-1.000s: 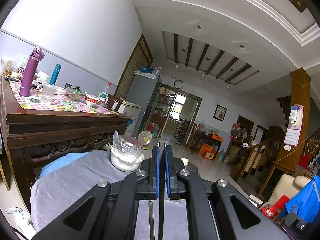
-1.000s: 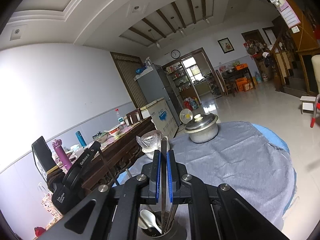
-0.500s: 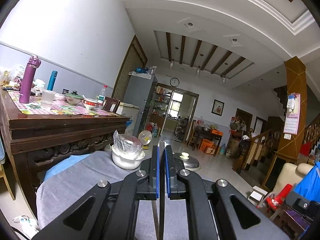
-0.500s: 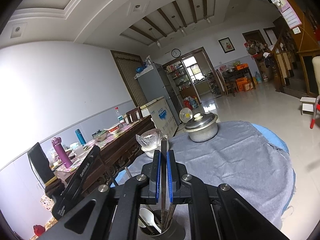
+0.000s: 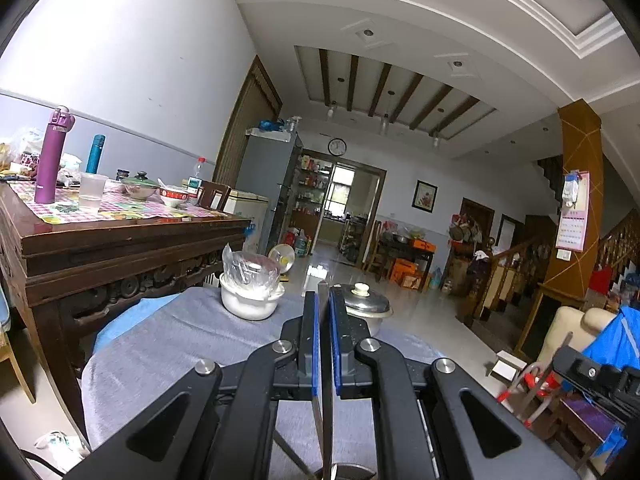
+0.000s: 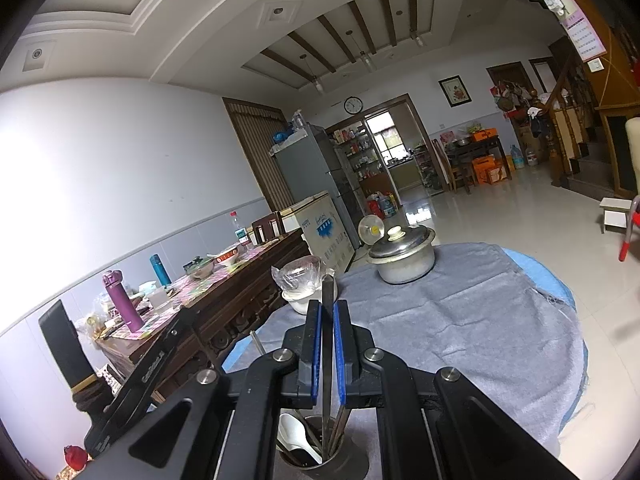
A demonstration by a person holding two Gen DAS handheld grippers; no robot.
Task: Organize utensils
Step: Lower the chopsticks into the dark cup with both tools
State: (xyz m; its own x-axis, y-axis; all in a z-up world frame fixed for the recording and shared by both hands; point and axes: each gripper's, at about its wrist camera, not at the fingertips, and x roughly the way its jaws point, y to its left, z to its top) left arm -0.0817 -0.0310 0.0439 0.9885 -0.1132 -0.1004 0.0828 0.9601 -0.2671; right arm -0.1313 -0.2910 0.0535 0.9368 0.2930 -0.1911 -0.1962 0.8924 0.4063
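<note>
Utensils: two flat metal handles, each upright, one nipped in left gripper (image 5: pixel 325 340), one in right gripper (image 6: pixel 327 344); jaws near-closed on them. Both over holder (image 6: pixel 320 460) w/ spoon (image 6: pixel 296 436), prob. for dropping in.

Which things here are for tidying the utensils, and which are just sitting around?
For the job:
- left tool, shut on a thin metal utensil
- right tool, shut on a dark utensil
- metal utensil holder
- white spoon in the holder

Just sitting around:
- lidded metal pot
- white bowl with a plastic bag
- purple bottle
- teal bottle
</note>
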